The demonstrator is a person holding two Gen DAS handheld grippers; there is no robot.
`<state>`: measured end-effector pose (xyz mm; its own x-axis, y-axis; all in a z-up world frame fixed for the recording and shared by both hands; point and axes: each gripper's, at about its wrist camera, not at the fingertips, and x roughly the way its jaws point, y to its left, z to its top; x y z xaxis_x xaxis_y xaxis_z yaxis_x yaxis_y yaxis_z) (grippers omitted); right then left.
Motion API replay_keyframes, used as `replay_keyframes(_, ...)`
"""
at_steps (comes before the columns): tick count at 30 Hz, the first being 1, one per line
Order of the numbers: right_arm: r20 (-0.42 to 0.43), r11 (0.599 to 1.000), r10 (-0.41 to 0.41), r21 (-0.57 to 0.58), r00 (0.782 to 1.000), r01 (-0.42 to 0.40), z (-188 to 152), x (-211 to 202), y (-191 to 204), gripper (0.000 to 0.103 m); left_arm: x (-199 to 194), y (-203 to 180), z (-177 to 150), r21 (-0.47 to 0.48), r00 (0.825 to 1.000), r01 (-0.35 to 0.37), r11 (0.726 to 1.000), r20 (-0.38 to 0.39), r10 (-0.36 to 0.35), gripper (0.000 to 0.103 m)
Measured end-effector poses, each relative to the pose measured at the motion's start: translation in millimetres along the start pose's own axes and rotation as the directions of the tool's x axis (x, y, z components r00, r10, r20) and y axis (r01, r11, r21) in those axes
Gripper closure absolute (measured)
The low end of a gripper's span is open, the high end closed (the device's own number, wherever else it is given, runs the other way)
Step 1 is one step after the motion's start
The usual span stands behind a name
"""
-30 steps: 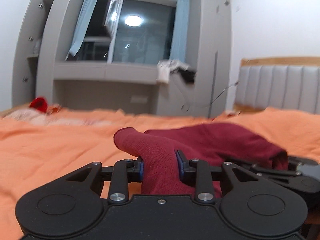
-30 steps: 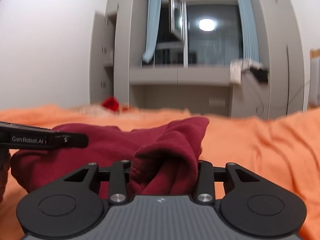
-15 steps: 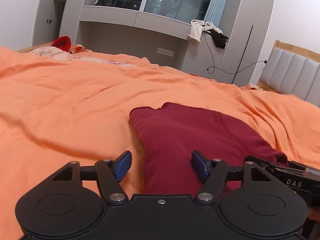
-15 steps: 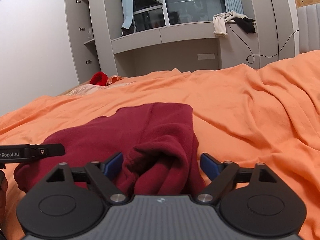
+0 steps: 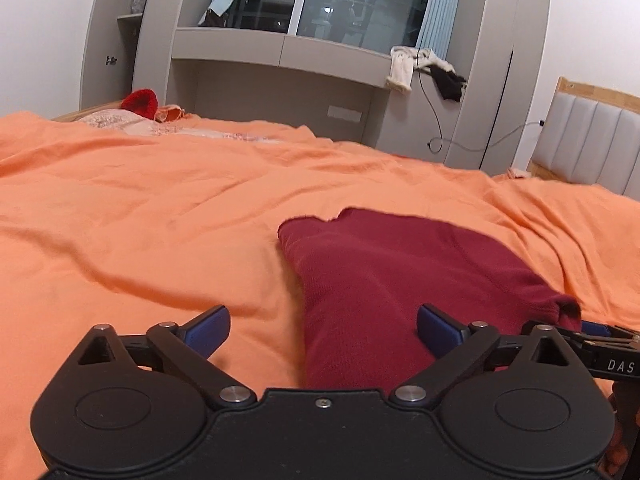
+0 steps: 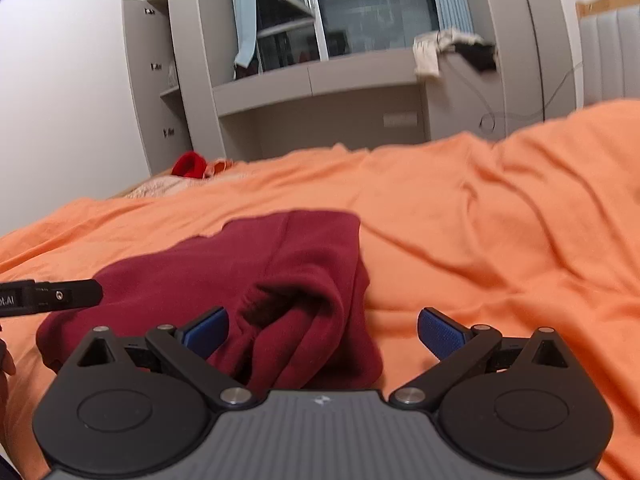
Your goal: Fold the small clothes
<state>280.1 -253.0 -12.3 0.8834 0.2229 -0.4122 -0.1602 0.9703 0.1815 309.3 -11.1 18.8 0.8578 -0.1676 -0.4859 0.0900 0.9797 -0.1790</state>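
Observation:
A dark red knit garment (image 5: 384,280) lies folded on the orange bedsheet (image 5: 140,208). My left gripper (image 5: 322,330) is open, its blue pads wide apart over the garment's near left edge, holding nothing. My right gripper (image 6: 322,330) is open too, over the garment (image 6: 280,280) at its near right end, where a rolled opening faces me. The right gripper's finger shows at the right edge of the left wrist view (image 5: 600,336). The left gripper's finger shows at the left edge of the right wrist view (image 6: 52,298).
A red item (image 5: 140,102) and pale clothes (image 5: 120,124) lie at the bed's far left corner. A grey cabinet with a window (image 5: 280,48) stands behind the bed. A padded headboard (image 5: 592,140) is at the right.
Both grippers held the garment a second ago; they opened and let it drop flat on the sheet, then opened wider and drew back slightly.

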Motion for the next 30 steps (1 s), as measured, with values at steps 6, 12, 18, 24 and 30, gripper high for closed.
replay_keyframes(6,0.116,0.999,-0.027,-0.017,0.993,0.029,-2,-38,7,0.0,-30,0,-3,-0.019,0.997,0.006,1.0,0.074,-0.005,0.001)
replay_keyframes(12,0.23,0.999,-0.03,0.032,0.973,0.023,-11,-82,11,0.0,-76,-2,-12,-0.038,0.978,0.033,0.999,0.207,-0.025,0.001)
replay_keyframes(18,0.322,0.999,-0.033,0.003,0.946,0.034,-29,-125,23,0.0,-124,-8,-33,-0.003,0.939,0.032,0.999,0.342,-0.029,0.001)
replay_keyframes(24,0.373,0.998,-0.042,-0.024,0.927,0.055,-49,-157,34,0.0,-158,-16,-59,0.035,0.922,0.032,0.999,0.384,-0.043,0.001)
replay_keyframes(30,0.394,0.994,-0.061,-0.057,0.917,0.091,-72,-185,46,0.0,-182,-22,-87,0.056,0.926,0.04,0.998,0.374,-0.059,0.001)
